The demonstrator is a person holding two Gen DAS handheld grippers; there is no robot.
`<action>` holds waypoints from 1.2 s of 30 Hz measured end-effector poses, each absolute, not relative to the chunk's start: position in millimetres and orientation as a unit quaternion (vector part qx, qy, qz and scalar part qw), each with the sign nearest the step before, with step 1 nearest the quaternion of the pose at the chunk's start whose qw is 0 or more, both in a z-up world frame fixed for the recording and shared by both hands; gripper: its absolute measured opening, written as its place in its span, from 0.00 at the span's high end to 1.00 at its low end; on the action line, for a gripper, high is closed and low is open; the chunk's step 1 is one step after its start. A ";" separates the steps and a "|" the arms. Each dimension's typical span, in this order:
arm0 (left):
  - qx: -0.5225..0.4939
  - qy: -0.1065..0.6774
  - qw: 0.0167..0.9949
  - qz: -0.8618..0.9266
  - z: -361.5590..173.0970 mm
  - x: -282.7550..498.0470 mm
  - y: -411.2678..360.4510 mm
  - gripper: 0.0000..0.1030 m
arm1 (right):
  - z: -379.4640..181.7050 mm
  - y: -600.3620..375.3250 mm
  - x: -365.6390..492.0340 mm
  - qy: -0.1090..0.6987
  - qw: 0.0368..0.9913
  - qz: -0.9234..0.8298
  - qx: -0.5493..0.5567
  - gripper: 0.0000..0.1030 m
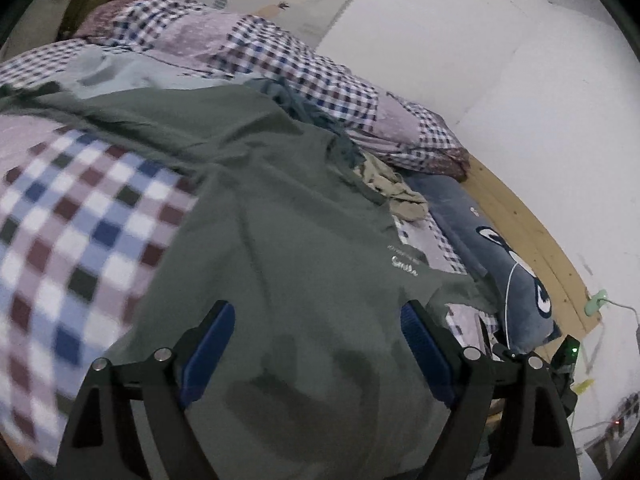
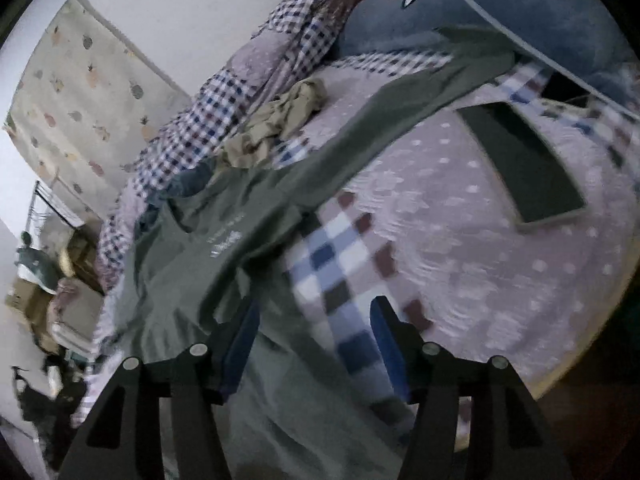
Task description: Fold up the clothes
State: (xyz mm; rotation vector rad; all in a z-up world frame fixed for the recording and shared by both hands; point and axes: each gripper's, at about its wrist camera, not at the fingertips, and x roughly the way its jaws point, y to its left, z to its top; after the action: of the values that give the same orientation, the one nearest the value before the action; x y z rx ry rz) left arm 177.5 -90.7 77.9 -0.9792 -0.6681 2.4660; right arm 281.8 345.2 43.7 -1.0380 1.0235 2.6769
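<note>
Loosely spread green T-shirt (image 1: 280, 208) (soft, creased) — on checked bedspread (image 1: 72, 240).

Left wrist view: close above the green T-shirt (image 1: 280, 208), looking along the bed (image 1: 72, 216) toward the wall. Right wrist view: close over the shirt's edge, tilted, facing the blue cartoon pillow (image 2: 500, 12). Both views share the shirt, the beige garment (image 1: 394, 192) and the checked quilt (image 1: 256, 48).
</note>
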 end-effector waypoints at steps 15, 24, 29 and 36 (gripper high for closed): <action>-0.265 -0.073 0.230 0.933 164.8 0.3 -76.2 0.14 | 104.5 306.0 75.6 0.025 -0.138 0.917 -0.373 0.41; -0.263 0.146 0.276 0.913 154.3 -112.1 -1.9 0.14 | 66.2 310.1 -49.3 -0.046 -0.184 0.877 -0.442 0.42; -0.283 0.265 0.300 0.872 126.9 -144.9 35.7 0.14 | 36.0 310.1 -80.8 -0.085 -0.195 0.853 -0.476 0.42; -0.334 0.338 0.306 0.825 82.5 -180.5 72.7 0.19 | -2.1 314.4 -105.0 -0.096 -0.213 0.823 -0.517 0.42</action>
State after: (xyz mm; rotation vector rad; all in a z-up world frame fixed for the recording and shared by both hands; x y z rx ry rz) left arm -180.5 72.7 82.5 -0.8835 0.8934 2.1841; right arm -105.0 314.4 -2.1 -1.8902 -0.3495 3.0102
